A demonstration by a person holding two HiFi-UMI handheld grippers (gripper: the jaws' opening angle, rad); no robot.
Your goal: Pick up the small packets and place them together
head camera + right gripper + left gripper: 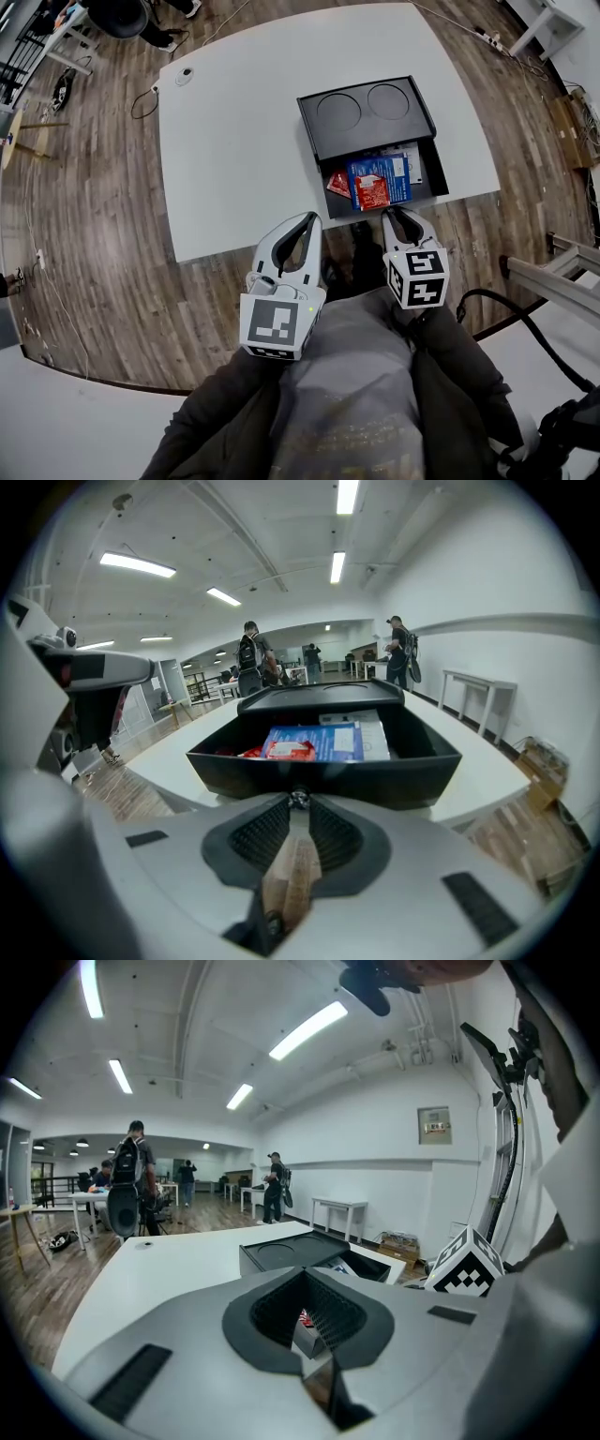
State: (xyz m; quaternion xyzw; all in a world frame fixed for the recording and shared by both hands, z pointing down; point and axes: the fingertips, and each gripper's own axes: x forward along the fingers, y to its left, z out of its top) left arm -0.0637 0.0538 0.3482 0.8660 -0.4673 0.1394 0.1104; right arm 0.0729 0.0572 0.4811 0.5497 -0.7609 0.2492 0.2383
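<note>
Packets (364,172) lie heaped in the open drawer (328,780) of a black box (366,139) on the counter (234,141). They are just ahead of the right hand-held gripper (389,216), and ahead and to the right of the left hand-held gripper (312,220). Both hang off the counter's near edge, each with its jaws drawn together at the tips and nothing between them. A crinkled red packet (372,193) sits on a flat blue packet (396,180), with a second red one (337,183) nearer the left hand-held gripper. They look light, thin and floppy, and their glossy wrapping could slide out of a shallow pinch. One lying flat on the drawer floor would be hard to get a jaw under. The red packet's raised, wrinkled edge looks the best hold, pinched across its thickness from above.
</note>
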